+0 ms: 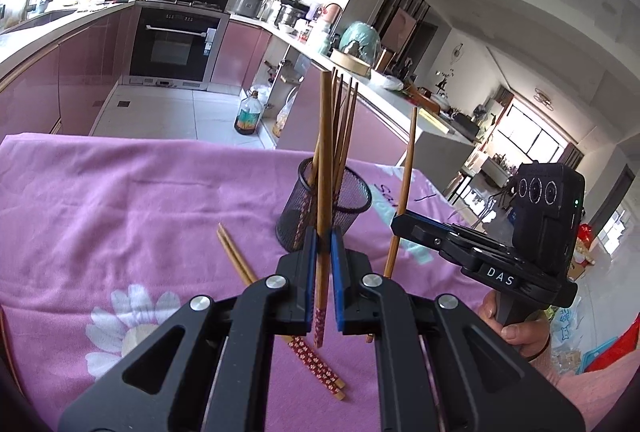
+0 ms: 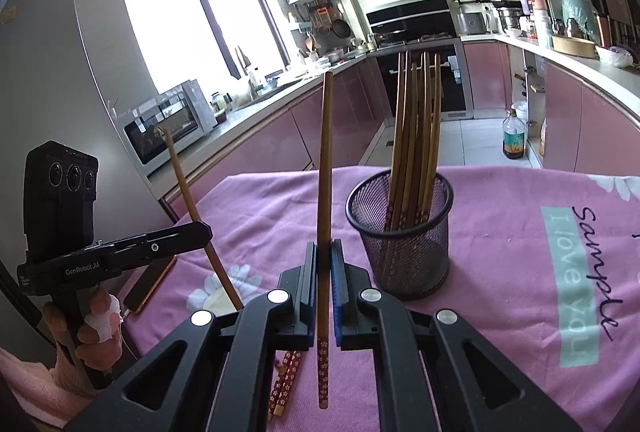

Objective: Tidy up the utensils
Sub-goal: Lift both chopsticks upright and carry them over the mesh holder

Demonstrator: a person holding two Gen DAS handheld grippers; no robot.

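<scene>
Two chopsticks lifted, one per gripper. Left gripper (image 1: 323,252) clamped on a chopstick (image 1: 325,168) just this side of the mesh cup (image 1: 326,210), patterned end hanging below the pads, plain tip pointing up. Right gripper (image 2: 324,264) likewise closed on its own chopstick (image 2: 325,168), upright, just left of the mesh cup (image 2: 400,232) in that view. Several chopsticks already standing in the cup, leaning toward its far rim. Two more loose chopsticks (image 1: 312,348) flat on the pink cloth (image 1: 120,212), near side of the cup, partly hidden under the left gripper.

Handling, as judged: light, stiff, smooth wood; likely to pivot or slide between the pads if nudged sideways. Held low on the shaft, near the patterned end, so much length sways above. Best grip probably closer to mid-shaft. Cup mouth narrow and crowded; cup looks light, liable to tip if a stick catches the rim.
</scene>
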